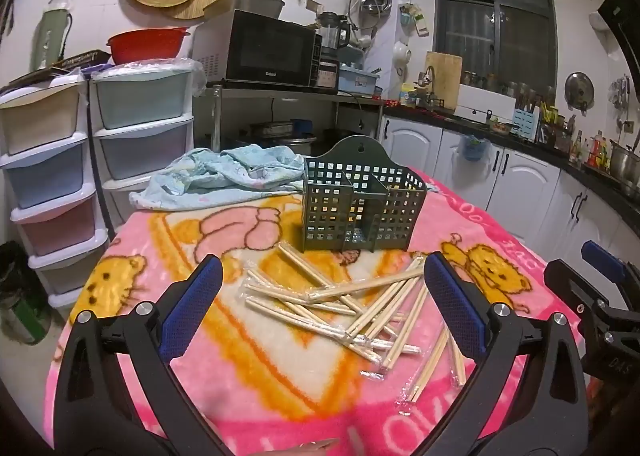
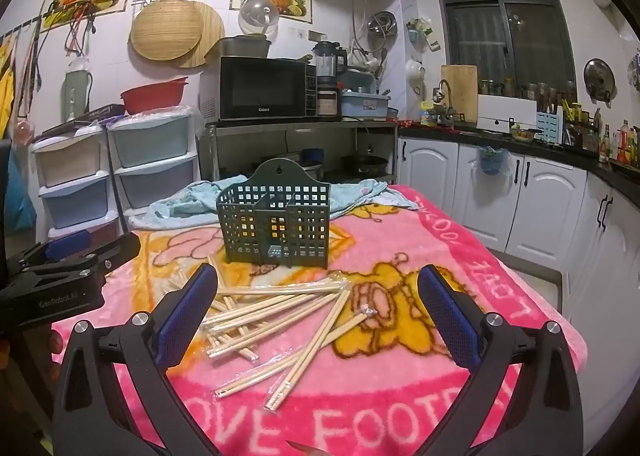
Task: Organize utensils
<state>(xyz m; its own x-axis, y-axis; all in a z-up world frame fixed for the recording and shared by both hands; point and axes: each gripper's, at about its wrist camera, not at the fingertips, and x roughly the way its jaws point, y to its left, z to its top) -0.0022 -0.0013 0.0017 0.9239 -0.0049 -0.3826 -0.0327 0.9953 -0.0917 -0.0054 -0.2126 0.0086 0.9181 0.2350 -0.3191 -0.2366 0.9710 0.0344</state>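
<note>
Several pairs of wooden chopsticks in clear wrappers [image 1: 352,308] [image 2: 280,320] lie scattered on the pink cartoon blanket [image 1: 256,388] [image 2: 400,252] that covers the table. Behind them stands a dark green perforated utensil holder [image 1: 362,202] [image 2: 276,218], upright and divided into compartments. My left gripper [image 1: 322,276] hovers open over the near side of the pile, nothing between its blue pads. My right gripper [image 2: 318,288] is open too, above the chopsticks and a little short of the holder. Each gripper shows at the edge of the other's view.
A crumpled light blue cloth [image 1: 224,176] [image 2: 192,200] lies at the table's far edge behind the holder. Plastic drawer towers [image 1: 52,184] stand to the left. A microwave shelf [image 2: 280,128] and white counter cabinets [image 2: 520,192] lie beyond and to the right.
</note>
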